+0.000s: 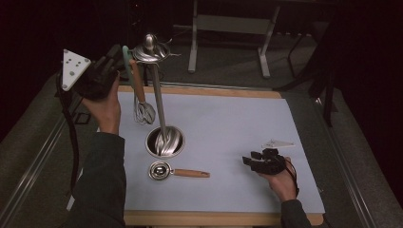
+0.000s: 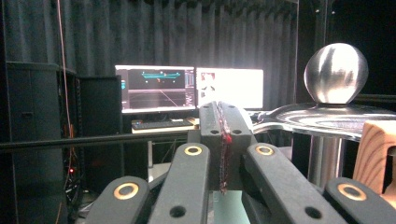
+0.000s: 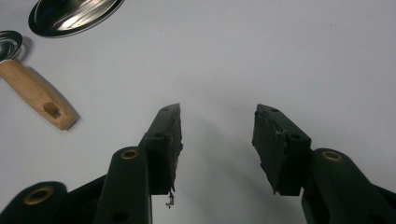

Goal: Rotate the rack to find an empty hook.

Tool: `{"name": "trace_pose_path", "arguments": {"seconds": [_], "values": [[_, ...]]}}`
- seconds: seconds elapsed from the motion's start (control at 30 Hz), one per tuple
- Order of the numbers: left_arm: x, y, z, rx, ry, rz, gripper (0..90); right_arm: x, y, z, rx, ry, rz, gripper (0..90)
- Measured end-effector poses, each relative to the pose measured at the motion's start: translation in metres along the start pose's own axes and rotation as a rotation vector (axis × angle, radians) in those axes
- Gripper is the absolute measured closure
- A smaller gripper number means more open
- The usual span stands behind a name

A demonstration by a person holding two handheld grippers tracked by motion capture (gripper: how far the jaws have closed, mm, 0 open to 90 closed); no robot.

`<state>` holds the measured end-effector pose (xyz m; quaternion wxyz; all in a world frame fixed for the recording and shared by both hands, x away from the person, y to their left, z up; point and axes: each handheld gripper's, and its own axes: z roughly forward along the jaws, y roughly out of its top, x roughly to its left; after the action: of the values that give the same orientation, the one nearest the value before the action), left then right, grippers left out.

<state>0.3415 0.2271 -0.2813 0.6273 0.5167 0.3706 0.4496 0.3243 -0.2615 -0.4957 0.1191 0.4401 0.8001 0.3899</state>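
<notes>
Hanging the whisk (image 1: 145, 113) on the rack (image 1: 159, 109): left gripper (image 1: 117, 53) pinched together, apparently on its loop (image 1: 127, 66); right gripper (image 3: 217, 135) apart, idle. Next, hook the loop.

Dark, dimly lit room: black pleated curtain wall (image 2: 187, 32), two lit monitors (image 2: 159, 88) on a desk, grey metal frame legs (image 1: 228, 28) on grey floor.

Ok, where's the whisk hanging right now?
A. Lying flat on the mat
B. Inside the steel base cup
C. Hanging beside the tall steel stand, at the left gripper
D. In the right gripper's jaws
C: in the high view the whisk hangs beside the stand, its wooden handle up at the left gripper.
</notes>
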Motion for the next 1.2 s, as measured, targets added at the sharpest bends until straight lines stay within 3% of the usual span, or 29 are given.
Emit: {"name": "trace_pose_path", "arguments": {"seconds": [0.43,1.2], "values": [[0.0,0.002,0.008,0.029,0.01,0.013,90.0,0.0,-0.001,0.0,0.002,0.0,0.004,51.5],[0.009,0.001,-0.003,0.054,0.019,0.039,88.9,-0.003,-0.002,0.0,0.005,-0.004,0.008,51.5]]}}
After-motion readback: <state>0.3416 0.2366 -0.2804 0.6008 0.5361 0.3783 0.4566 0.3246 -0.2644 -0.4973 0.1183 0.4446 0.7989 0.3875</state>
